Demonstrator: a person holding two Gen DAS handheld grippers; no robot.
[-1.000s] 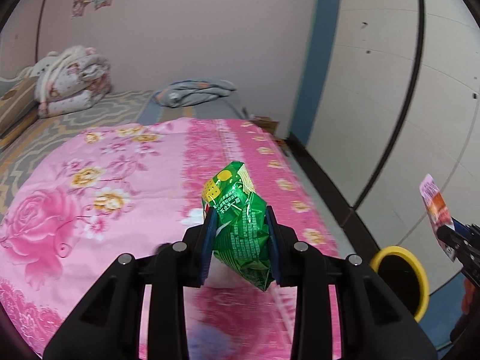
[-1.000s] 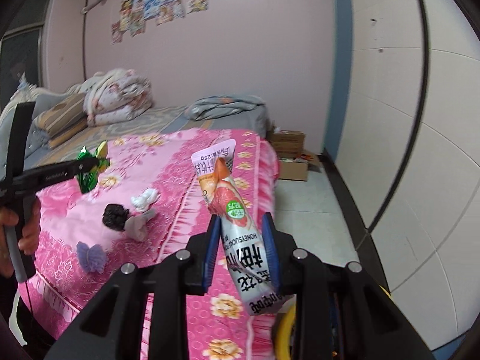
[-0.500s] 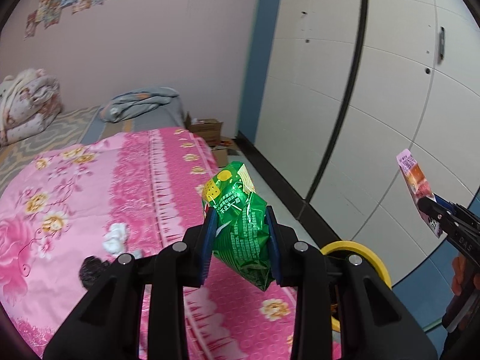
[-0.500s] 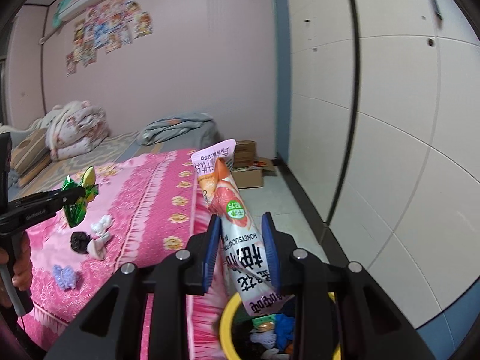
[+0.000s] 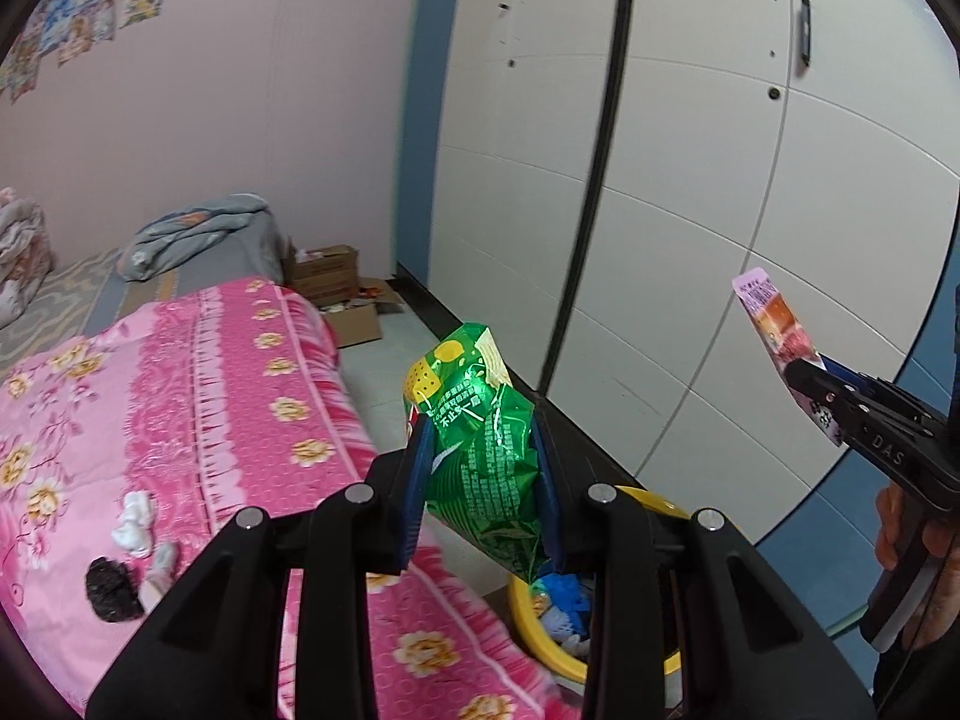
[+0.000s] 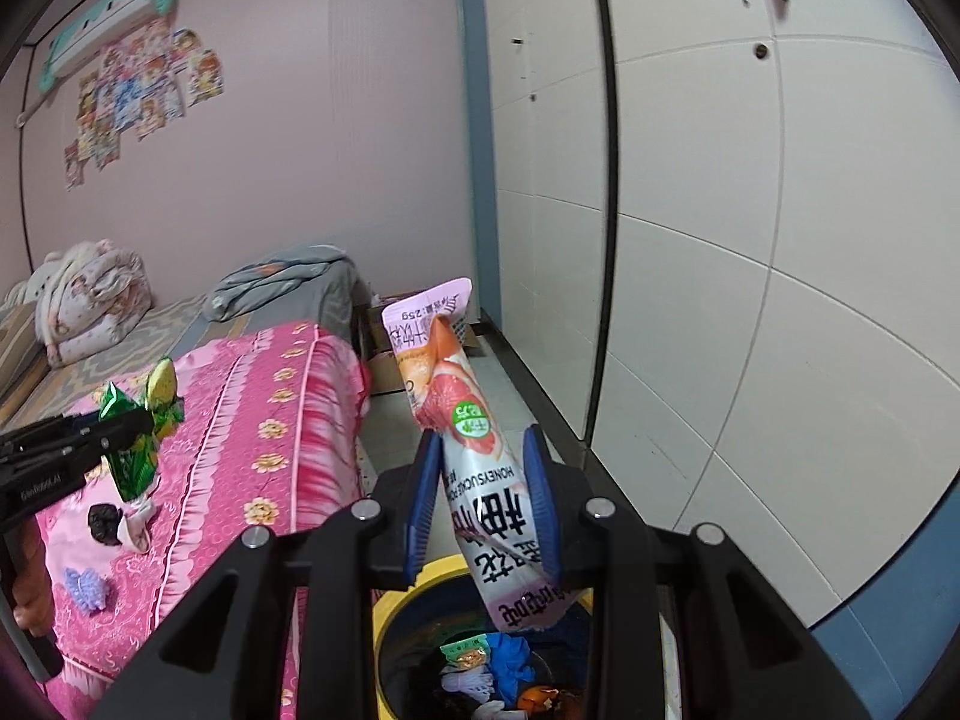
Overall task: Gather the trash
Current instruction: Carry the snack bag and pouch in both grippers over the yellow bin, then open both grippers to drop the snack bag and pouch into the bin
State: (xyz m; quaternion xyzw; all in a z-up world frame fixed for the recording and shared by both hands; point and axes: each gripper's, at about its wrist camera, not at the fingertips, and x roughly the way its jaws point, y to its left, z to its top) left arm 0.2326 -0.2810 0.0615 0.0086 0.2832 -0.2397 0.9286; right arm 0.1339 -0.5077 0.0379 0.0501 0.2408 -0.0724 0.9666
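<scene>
My left gripper [image 5: 483, 450] is shut on a crumpled green snack bag [image 5: 480, 450], held in the air near the bed's edge above the yellow-rimmed trash bin [image 5: 540, 642]. My right gripper [image 6: 483, 480] is shut on a long pink and white snack wrapper [image 6: 474, 468], directly over the bin [image 6: 396, 606], which holds blue, white and orange trash. The left gripper with the green bag also shows in the right wrist view [image 6: 129, 426]. The right gripper with the pink wrapper also shows in the left wrist view [image 5: 804, 366].
A bed with a pink floral cover [image 5: 180, 420] lies left of the bin. On it lie a white crumpled tissue [image 5: 135, 522], a black lump [image 5: 108, 588] and a purple clip [image 6: 87, 588]. White wardrobe doors [image 6: 750, 300] stand on the right. Cardboard boxes [image 5: 336, 294] sit on the floor behind.
Both grippers have swung right, away from the bed and toward the bin, each still holding its wrapper. The bin's inside now shows under the right gripper.
</scene>
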